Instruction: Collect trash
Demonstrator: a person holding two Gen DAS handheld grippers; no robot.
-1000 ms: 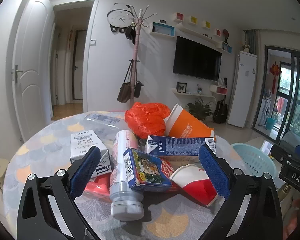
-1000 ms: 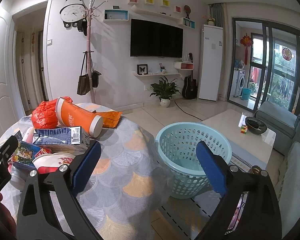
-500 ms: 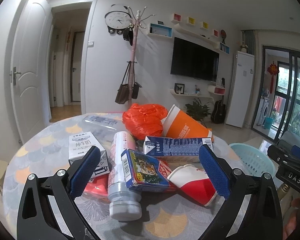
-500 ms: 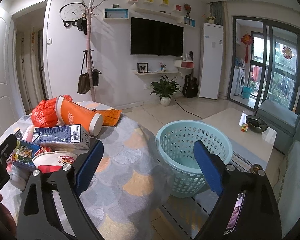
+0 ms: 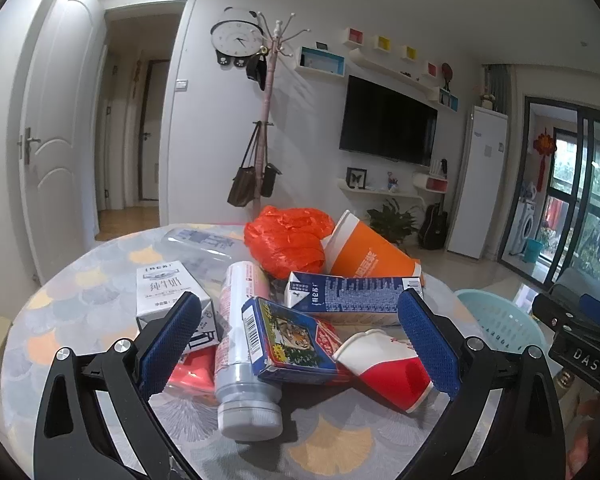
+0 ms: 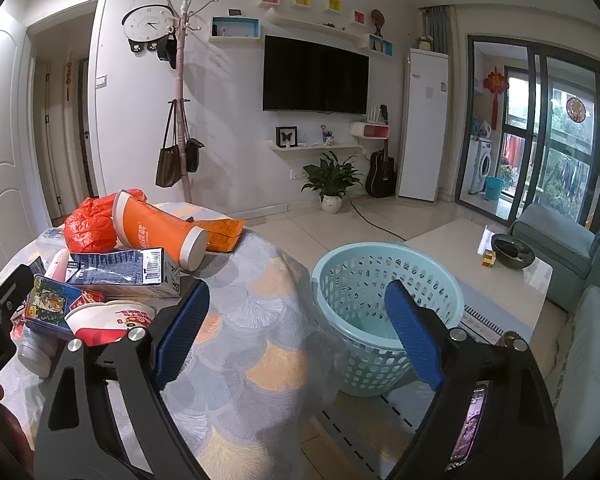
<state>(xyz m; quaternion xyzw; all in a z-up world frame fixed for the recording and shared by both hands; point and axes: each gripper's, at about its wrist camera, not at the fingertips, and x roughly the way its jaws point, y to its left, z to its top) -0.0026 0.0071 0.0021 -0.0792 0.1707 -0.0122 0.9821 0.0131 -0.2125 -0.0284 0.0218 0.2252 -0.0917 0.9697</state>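
Trash heaped on the table [image 5: 340,444] — the tiger box [image 5: 292,340] lies nearest: light, stiff card, so pinch its long sides. Your left gripper [image 5: 300,344] gapes, empty; your right gripper [image 6: 296,336] is closing on nothing beside the basket [image 6: 380,280].

Even soft indoor light; daylight from glass doors [image 6: 548,140]; sharp focus; strong fisheye bending, dark corners
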